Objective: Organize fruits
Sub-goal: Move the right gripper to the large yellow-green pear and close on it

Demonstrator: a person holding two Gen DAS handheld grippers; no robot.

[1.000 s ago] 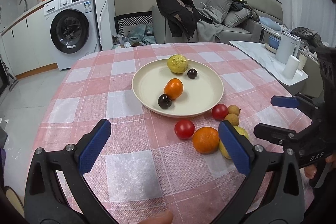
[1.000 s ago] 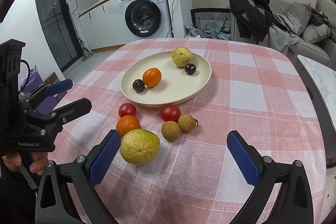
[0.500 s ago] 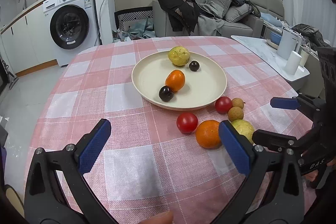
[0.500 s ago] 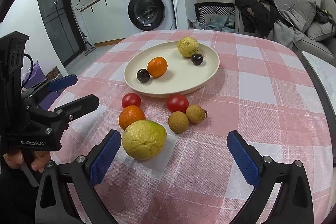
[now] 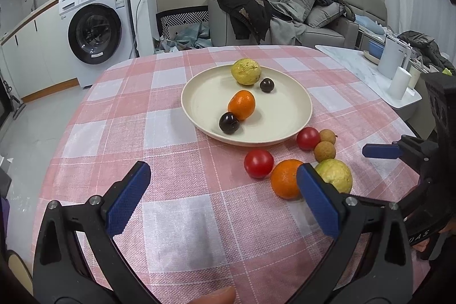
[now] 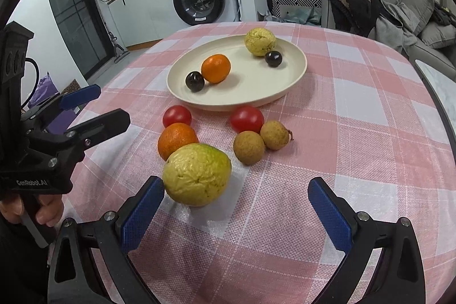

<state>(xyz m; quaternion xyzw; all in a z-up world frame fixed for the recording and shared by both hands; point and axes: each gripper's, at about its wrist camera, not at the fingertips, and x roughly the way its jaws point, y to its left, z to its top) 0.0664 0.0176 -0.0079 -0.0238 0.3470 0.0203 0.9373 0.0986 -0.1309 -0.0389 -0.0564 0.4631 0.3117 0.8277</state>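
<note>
- Fruits lie in two groups on the pink-checked counter (image 6: pixel 356 110): four on the cream plate (image 6: pixel 256 93) and six loose just in front of it.
- Right hand-held gripper (image 6: pixel 236 211) has its blue pads spread wide and grips nothing; the loose yellow-green guava (image 6: pixel 196 174) sits just beyond its left pad (image 6: pixel 142 214), close to it, though contact cannot be told.
- Left hand-held gripper (image 5: pixel 222 198) is likewise wide open and empty, over bare cloth to the left of the loose fruit.
- Behind the guava, touching it, lies an orange (image 6: pixel 176 140); further back sit two red tomatoes (image 6: pixel 176 116), one on each side, and two brown longans (image 6: pixel 249 147) side by side.
- On the plate, a second orange (image 6: pixel 215 68) touches a dark plum (image 6: pixel 195 81), and a yellow guava (image 6: pixel 260 42) sits at the far rim beside another dark plum (image 6: pixel 273 58).
- Only the right wrist view shows the guava whole; in the left wrist view the right pad (image 5: pixel 317 200) of that gripper covers part of the guava (image 5: pixel 335 174) and the orange (image 5: pixel 285 181).
- Each view catches the other gripper from the side: the right one (image 5: pixel 399 170) at the right edge, the left one (image 6: pixel 91 110) at the left edge, fingers parted.
- Beyond the counter stand a washing machine (image 5: pixel 94 30) and a grey sofa (image 5: pixel 313 19) draped with a dark jacket (image 5: pixel 245 4).
</note>
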